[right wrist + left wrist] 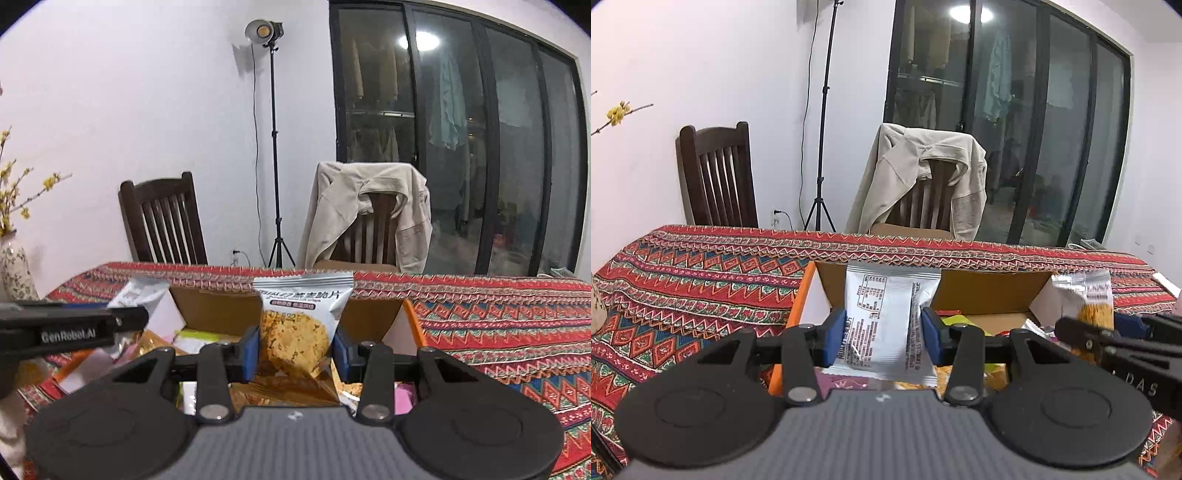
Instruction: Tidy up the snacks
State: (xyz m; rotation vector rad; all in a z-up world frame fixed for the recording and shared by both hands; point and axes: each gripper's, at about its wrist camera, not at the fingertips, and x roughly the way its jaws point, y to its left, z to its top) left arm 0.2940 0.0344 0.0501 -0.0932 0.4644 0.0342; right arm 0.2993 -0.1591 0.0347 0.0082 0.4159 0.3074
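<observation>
Two silver snack packets are up over one open cardboard box (990, 291): the left gripper (884, 328) clamps the printed-back packet (886, 314), the right gripper (295, 343) the cookie packet (299, 325). The desk wears a red patterned cloth (701, 280); behind stand two dark chairs, one draped with a beige jacket (923, 173).

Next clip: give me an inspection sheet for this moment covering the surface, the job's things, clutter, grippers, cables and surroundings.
Surface: table under a red patterned woven cloth.
Job's things: open cardboard box with orange edge holding mixed snacks; silver snack packet, printed back showing; silver oat-crisp packet with cookie picture.
Clutter: floral ceramic vase with yellow-flowered twigs.
Grippers: left hand-held gripper shut on the printed-back packet; right hand-held gripper shut on the oat-crisp packet.
Cables: black cord along the light stand to a wall socket.
Surroundings: two dark wooden chairs, beige jacket over one, dark glass doors.
</observation>
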